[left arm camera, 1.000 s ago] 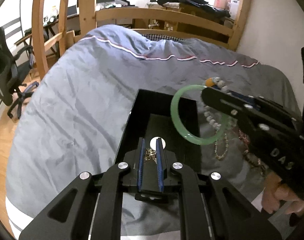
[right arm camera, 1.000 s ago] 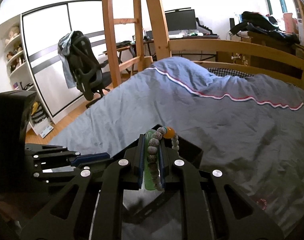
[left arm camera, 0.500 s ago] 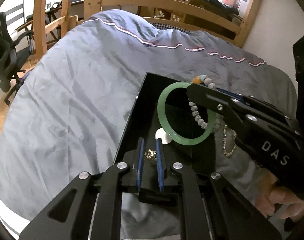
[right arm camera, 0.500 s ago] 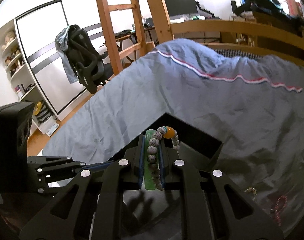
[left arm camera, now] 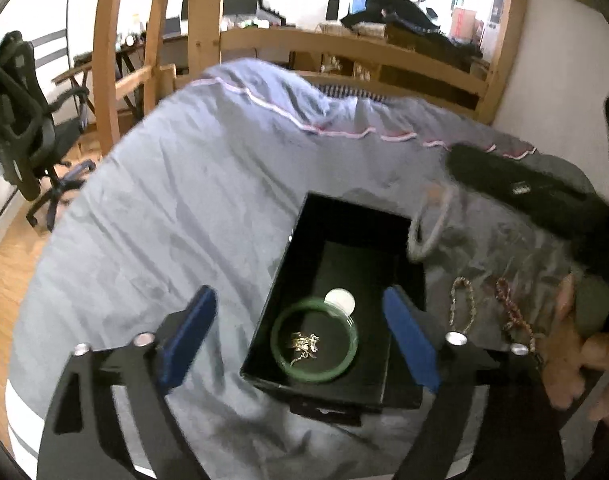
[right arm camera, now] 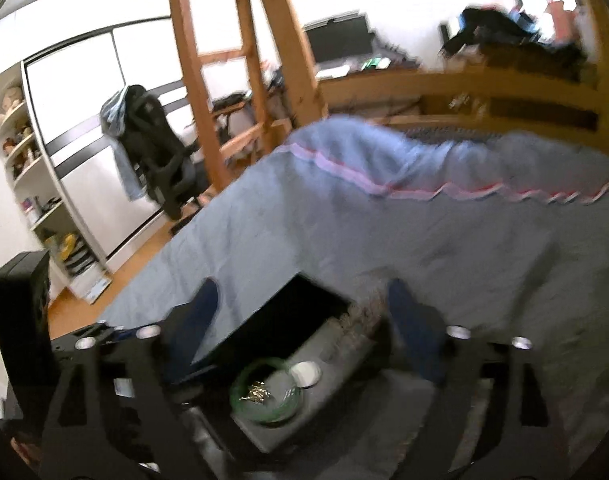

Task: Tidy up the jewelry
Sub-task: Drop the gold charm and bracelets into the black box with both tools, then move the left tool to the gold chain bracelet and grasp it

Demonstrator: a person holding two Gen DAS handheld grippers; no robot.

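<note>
A black jewelry box [left arm camera: 296, 240] lies open on the bed. Inside it lie a green bangle [left arm camera: 314, 339], a thin gold chain [left arm camera: 303, 343] within the bangle, and a white round piece [left arm camera: 339, 301]. My left gripper [left arm camera: 300, 328] is open above the box's near end. My right gripper [right arm camera: 300, 320] is open and empty; it shows blurred in the left wrist view [left arm camera: 516, 188] to the right of the box. A bead bracelet [left arm camera: 428, 228] is in the air, blurred, at the box's far right corner. The bangle [right arm camera: 266, 390] and chain [right arm camera: 256, 392] also show in the right wrist view.
A gold bracelet [left arm camera: 462, 304] and a dark red bead bracelet [left arm camera: 514, 312] lie on the grey-blue duvet [left arm camera: 184, 200] right of the box. A wooden bed rail [left arm camera: 344, 44] and ladder [left arm camera: 108, 60] stand behind; an office chair [left arm camera: 20, 136] is at the left.
Both grippers opened. The left one let go of the gold chain and the right one let go of the green bangle; both now lie in the box. The bead bracelet hangs blurred by the box's corner.
</note>
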